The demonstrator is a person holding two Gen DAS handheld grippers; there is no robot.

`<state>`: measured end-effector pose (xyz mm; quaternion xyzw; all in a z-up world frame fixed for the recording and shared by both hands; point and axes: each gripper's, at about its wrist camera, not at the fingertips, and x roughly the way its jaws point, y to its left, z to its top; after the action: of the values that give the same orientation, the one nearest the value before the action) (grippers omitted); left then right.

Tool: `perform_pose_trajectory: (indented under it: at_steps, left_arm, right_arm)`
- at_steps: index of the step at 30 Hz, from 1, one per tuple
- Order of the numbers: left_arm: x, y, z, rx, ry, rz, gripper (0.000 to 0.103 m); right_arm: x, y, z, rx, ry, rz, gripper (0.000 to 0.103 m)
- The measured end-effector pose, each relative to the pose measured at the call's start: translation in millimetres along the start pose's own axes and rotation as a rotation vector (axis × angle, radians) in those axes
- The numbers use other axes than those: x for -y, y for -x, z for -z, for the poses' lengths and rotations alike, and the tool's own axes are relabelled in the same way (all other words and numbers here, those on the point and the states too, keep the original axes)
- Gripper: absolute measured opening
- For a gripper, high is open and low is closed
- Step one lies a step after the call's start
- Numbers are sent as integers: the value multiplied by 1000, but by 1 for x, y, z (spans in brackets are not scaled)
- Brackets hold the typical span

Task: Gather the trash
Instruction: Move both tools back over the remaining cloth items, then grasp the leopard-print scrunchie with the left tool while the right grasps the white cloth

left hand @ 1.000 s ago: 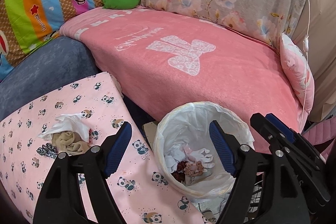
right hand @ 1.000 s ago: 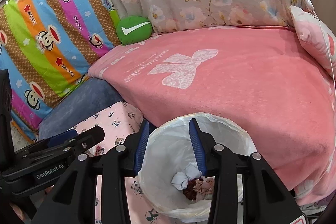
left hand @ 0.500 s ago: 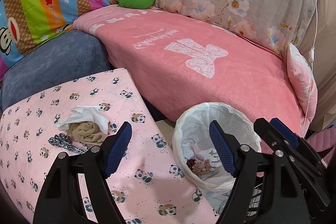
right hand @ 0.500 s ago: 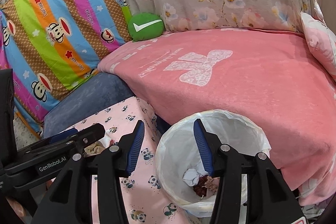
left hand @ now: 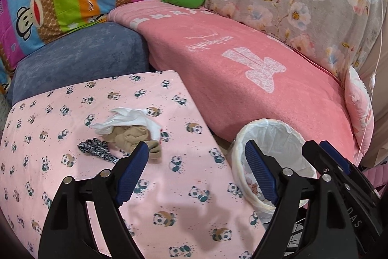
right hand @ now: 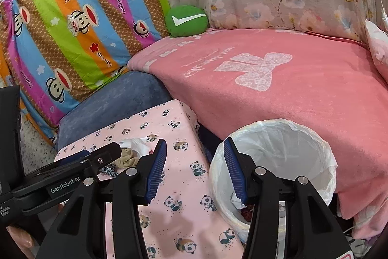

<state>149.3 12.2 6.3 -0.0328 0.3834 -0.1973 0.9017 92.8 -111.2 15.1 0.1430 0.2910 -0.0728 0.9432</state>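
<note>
Left wrist view had the pile of trash sitting on the panda sheet (left hand: 72,186), left of centre: a patterned band (left hand: 95,151) at the far left, then a tan cloth wad (left hand: 132,138), with a crumpled white tissue (left hand: 128,120) draped over its far side. The left gripper (left hand: 196,169) was spread wide and holding nothing, its left finger just in front of the tan wad, not touching it as far as I could tell. Further right, the bin (left hand: 274,162) with its white liner stood just off the sheet's edge, against the pink blanket (left hand: 242,79), a few scraps already at the bottom. Over in the right wrist view the right gripper (right hand: 195,170) was also open and empty, hanging between the pile and the bin (right hand: 278,162). My guess is all of this stuff is super light and floppy, so it'll squash flat and maybe come apart when lifted. I'd pinch the tan wad low through its thick middle, catching the tissue edge too, and watch the band doesn't slip out.
</note>
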Motion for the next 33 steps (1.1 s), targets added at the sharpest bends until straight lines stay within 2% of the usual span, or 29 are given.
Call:
perform_pose_trajectory:
  at_steps: [12, 21, 28, 33]
  left_arm:
    - [-75, -5, 13, -32, 125, -82, 82]
    - [-134, -20, 23, -77, 228, -141, 82]
    - [-168, -43, 20, -114, 316, -120, 82]
    - [-179, -63, 14, -138, 332, -97, 81]
  right_arm:
    - [-52, -29, 13, -60, 67, -43, 50]
    - [-94, -75, 16, -118, 110, -97, 50]
    - [-120, -118, 7, -155, 129, -130, 50]
    - [-140, -152, -1, -180, 142, -135, 48]
